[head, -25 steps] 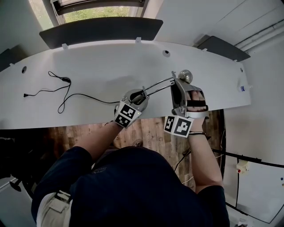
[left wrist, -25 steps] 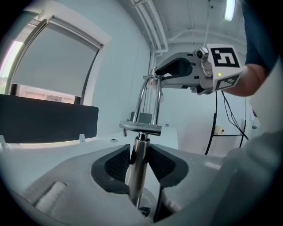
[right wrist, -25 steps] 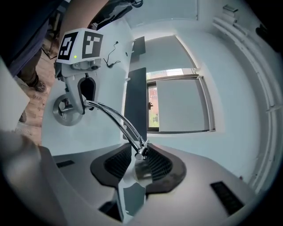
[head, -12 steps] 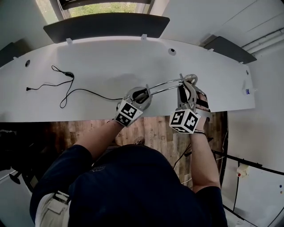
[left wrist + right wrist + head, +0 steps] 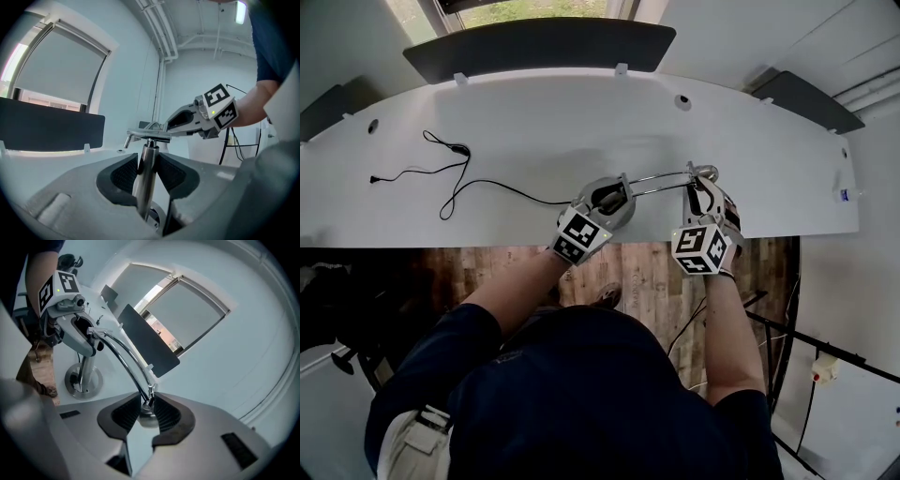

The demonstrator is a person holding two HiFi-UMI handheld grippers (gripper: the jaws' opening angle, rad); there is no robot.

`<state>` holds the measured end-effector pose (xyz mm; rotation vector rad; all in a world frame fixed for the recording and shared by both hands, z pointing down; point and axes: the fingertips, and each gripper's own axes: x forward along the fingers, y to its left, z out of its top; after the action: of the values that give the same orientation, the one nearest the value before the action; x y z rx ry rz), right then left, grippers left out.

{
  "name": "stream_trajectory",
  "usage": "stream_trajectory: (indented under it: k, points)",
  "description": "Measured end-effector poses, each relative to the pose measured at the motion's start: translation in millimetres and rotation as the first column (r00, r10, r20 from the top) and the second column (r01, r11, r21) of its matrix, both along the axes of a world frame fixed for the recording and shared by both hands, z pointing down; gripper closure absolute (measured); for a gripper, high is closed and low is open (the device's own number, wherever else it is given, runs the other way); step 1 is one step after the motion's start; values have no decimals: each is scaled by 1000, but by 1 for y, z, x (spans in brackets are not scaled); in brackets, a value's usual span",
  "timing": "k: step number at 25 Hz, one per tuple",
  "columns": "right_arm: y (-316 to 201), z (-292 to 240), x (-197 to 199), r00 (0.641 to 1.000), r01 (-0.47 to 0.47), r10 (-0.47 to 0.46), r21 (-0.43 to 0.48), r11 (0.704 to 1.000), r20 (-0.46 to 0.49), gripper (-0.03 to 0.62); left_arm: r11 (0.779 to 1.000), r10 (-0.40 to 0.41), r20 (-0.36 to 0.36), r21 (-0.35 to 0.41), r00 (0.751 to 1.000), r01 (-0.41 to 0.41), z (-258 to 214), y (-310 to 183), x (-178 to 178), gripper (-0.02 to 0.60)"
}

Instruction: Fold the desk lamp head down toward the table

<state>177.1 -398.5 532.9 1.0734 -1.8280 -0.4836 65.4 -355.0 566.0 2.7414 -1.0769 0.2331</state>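
Observation:
A chrome desk lamp stands near the front edge of the white table (image 5: pixel 534 122). My left gripper (image 5: pixel 606 201) is shut on the lamp's upright post (image 5: pixel 146 178), just above the round base (image 5: pixel 83 380). Two thin curved arms (image 5: pixel 661 181) run right from the post's top to the small round lamp head (image 5: pixel 705 172). My right gripper (image 5: pixel 703 189) is shut on that head (image 5: pixel 148 416), which sits between the ribbed pads (image 5: pixel 166 411). Its jaws have just been closing on the head. The head hangs low over the table, to the right of the base.
A thin black cable (image 5: pixel 450 178) loops across the table's left half and runs to the lamp base. A dark panel (image 5: pixel 539 47) stands along the table's back edge. Wooden floor (image 5: pixel 637 272) shows below the front edge.
My right gripper has sunk toward the table and rolled, carrying the lamp head down with it; the curved arms now lie flatter. The left gripper has stayed on the post.

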Motion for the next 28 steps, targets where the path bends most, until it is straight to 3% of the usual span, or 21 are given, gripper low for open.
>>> stream_trajectory:
  k: [7,15,20,28]
  points:
    - [-1,54,-9,977,-41,65,-121,992,202,503,1000,10,34,14,999,-11,3,-1,-1,454]
    - [-3,92,-24,948,-28,94,-213,977,303,499,1000,15,40,5,999,-16,5,-2,-2,454]
    - [-1,103,-30,901,-45,146,-248,968,409,504,1000,28,39,5,999,-28,4,-2,-1,454]
    - [7,122,-46,854,-61,213,-315,947,474,508,1000,15,47,5,999,-15,6,-2,-2,454]
